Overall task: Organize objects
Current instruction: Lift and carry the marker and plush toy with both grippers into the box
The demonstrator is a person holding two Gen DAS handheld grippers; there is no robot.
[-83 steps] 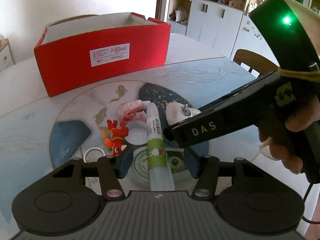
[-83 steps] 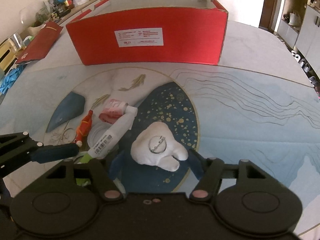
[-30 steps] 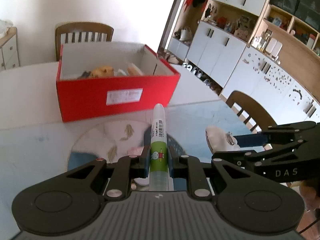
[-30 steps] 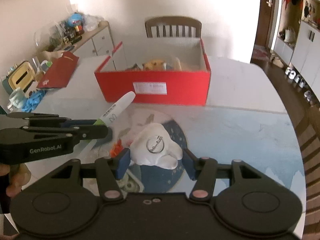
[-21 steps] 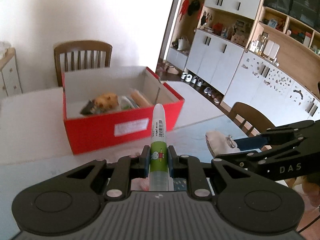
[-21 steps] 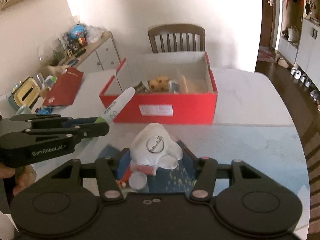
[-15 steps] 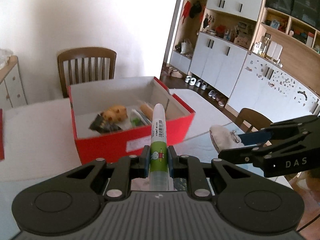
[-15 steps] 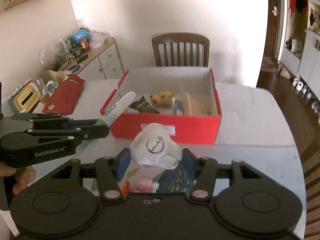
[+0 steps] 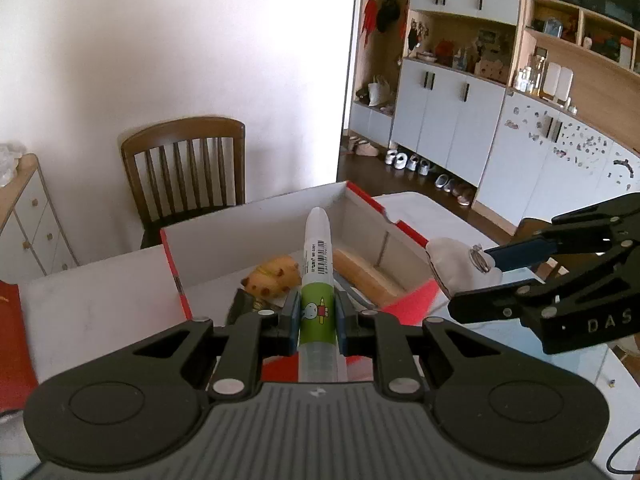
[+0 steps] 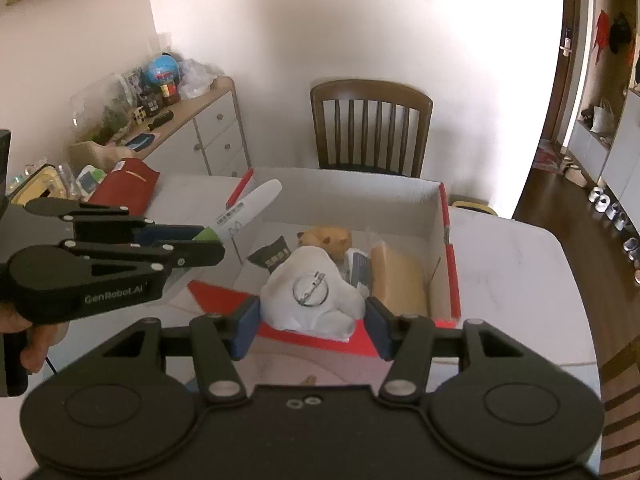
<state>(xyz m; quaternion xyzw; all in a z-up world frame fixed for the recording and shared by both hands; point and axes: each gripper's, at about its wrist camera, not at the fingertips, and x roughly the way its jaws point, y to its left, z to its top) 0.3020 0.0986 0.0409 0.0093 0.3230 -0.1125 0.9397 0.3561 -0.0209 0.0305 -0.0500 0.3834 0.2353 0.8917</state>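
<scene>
My left gripper (image 9: 317, 312) is shut on a white and green glue stick (image 9: 318, 280), whose tip points over the open red box (image 9: 176, 272). It also shows in the right wrist view (image 10: 248, 210), held by the left gripper (image 10: 200, 240) above the box's left edge. My right gripper (image 10: 312, 320) is shut on a white plush badge (image 10: 312, 296) with a metal pin, held above the front wall of the red box (image 10: 450, 264). In the left wrist view the badge (image 9: 460, 268) hangs at the right gripper's (image 9: 472, 280) tip.
The box holds a tan plush toy (image 10: 326, 238), a dark packet (image 10: 270, 256) and a brown flat item (image 10: 396, 276). A wooden chair (image 10: 370, 132) stands behind the table. A red folder (image 10: 124, 186) lies at the left, by a cluttered sideboard (image 10: 168, 132).
Both grippers have risen and moved forward from the table mat to above the red box, each carrying its object. The box's inside has come into view.
</scene>
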